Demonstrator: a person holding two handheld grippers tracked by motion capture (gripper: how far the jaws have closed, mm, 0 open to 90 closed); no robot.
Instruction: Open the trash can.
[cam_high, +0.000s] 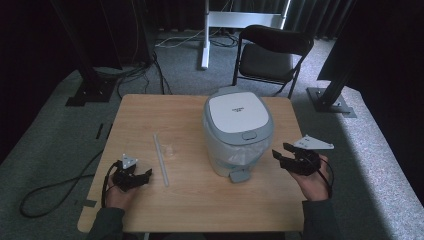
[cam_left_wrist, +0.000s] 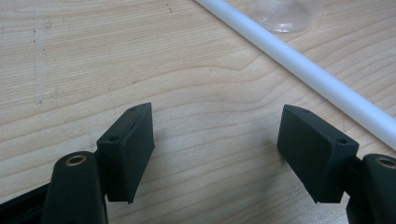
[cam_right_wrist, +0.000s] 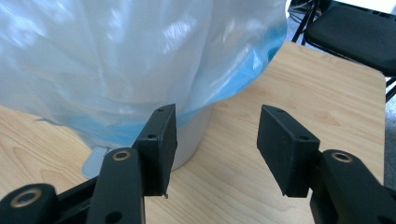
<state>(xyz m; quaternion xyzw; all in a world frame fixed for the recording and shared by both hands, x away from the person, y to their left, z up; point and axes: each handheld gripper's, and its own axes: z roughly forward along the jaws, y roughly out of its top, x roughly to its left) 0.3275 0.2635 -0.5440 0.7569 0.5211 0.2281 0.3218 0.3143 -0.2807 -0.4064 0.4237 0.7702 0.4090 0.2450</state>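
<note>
So nothing's really been started here as far as I can judge. The grey plastic pedal bin with a white lid (cam_high: 238, 131) sits toward the far right middle of the wooden tabletop (cam_high: 195, 205), lid shut, with its pale blue translucent liner bag (cam_right_wrist: 140, 60) hanging out under the rim. Its foot pedal (cam_high: 239, 175) faces the person's side.

The long white plastic tube (cam_high: 161, 159) lies flat on the tabletop left of the bin, with a small clear plastic cup-like thing (cam_high: 170, 150) just beside it; can't tell exactly what that is.

The left gripper (cam_high: 141, 177) rests low on the tabletop near the tube's near end, jaws spread and empty. In the left gripper view the tube (cam_left_wrist: 308, 72) runs diagonally just past the jaw on that view's right, not touching. The right gripper (cam_high: 282, 151) hovers just right of the bin, jaws spread too, holding nothing.

My guess: the litter goes in the bin, so picking up, opening the lid and dropping in are all left.
</note>
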